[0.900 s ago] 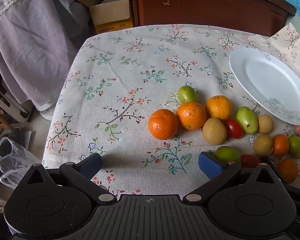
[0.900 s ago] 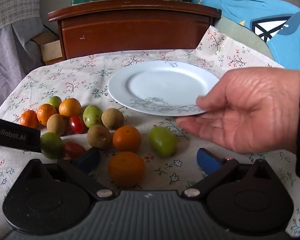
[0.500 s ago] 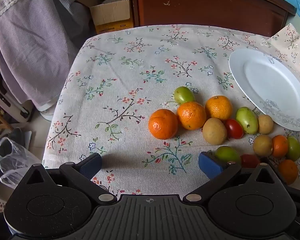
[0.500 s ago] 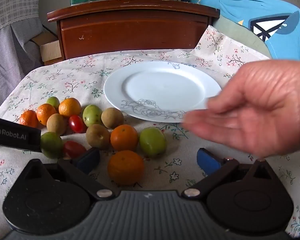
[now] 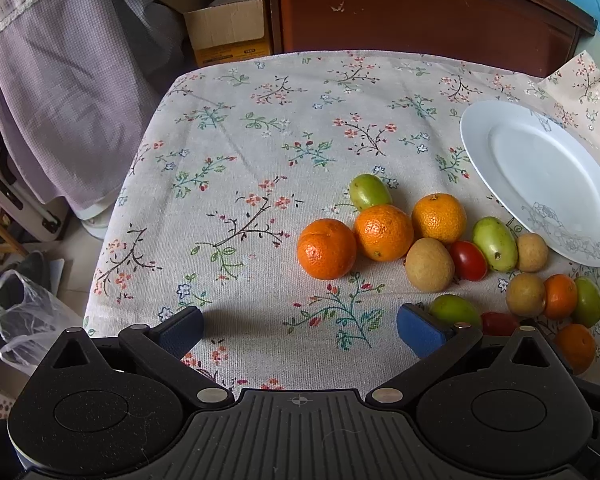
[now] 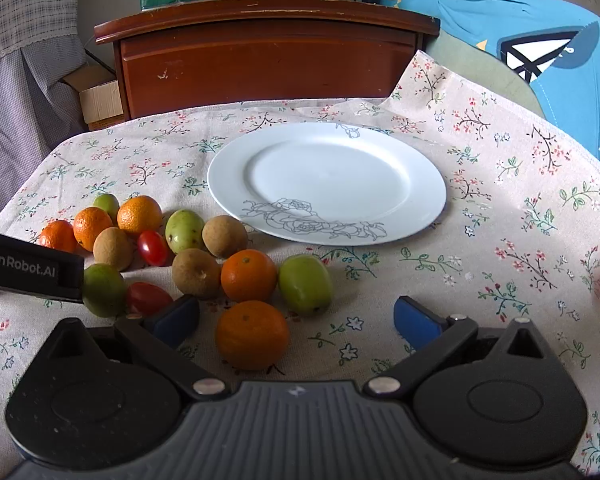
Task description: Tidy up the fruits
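Mixed fruits point(image 6: 188, 256) clustered beside empty white plate point(image 6: 328, 184), mid-worktop. Left hand-held gripper point(image 5: 298, 330) and right hand-held gripper point(image 6: 296, 316) wide, empty. Blue cushion point(image 6: 540, 48) clear only in right view.

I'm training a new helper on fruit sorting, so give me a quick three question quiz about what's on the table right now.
1. True or false: the white plate has fruit on it.
2. How many red cherry tomatoes lie among the fruit?
3. Which fruit lies nearest the right gripper: A) an orange, B) a brown fruit, C) a tomato?

Key: 1 false, the plate is bare. 2 two. 3 A, between the open jaws but not gripped.
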Demonstrator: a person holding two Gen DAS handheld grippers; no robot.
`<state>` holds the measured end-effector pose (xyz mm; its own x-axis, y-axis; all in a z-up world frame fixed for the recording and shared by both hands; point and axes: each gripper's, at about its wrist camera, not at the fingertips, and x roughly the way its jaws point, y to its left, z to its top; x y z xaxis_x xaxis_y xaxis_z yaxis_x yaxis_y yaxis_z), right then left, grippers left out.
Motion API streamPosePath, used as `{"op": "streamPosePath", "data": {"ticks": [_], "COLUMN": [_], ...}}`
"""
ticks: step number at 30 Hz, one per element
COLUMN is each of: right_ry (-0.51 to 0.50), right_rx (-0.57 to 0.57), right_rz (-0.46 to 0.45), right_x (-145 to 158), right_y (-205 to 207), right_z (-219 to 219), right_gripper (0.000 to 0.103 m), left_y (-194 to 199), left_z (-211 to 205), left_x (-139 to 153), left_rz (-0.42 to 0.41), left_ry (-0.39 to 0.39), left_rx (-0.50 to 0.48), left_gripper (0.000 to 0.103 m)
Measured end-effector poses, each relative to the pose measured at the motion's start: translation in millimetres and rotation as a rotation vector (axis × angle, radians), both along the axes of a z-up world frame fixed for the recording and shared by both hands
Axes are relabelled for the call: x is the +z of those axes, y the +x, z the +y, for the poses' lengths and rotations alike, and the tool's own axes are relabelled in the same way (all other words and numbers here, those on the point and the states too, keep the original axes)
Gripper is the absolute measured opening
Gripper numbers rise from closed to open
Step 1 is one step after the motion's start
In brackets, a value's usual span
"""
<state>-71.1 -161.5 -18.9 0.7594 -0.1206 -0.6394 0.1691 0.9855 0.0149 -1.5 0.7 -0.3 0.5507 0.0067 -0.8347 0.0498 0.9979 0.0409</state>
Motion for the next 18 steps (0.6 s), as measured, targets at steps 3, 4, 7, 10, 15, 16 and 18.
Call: {"op": "streamPosePath", "data": {"ticks": [3,4,7,10,15,16,18], "right_ry": [0.0,0.0,0.0,0.0,0.0,0.001,0.002], "right_rx": [0.0,0.0,0.0,0.0,-0.001,-0.001,0.001], "right_rz": [0.0,0.0,0.0,0.0,0.004,0.006,0.017], "right_x": [-0.1,0.0,-0.1,-0.1,-0.7,-0.7,-0.3], "right_y": [-0.1,0.1,0.1,0.1,0.5,0.4,0.0], "right_z": [0.0,0.0,0.0,0.1,0.5,0.6,0.9], "right_gripper": [0.103,0.103,0.103,0.103,0.103,0.102,0.102], "left_y": [0.0,0.1,0.4,0.7,-0.9,-1.0,-1.4], "left_z": [-0.5,-1.2,-0.5,0.2,0.7,0.6,0.7], "left_x": [0.3,0.3,0.2,0.2,0.1,0.4,1.0], "left_rz": [-0.004,-0.006,-0.006,-0.005,-0.005,-0.001,0.004], "left_ry": [0.001,0.002,0.001,0.0,0.0,0.0,0.0], "left_rx": [0.003,0.003,0.004,0.004,0.002,0.004,0.006], "left_gripper": [0.103,0.103,0.103,0.103,0.103,0.103,0.103]}}
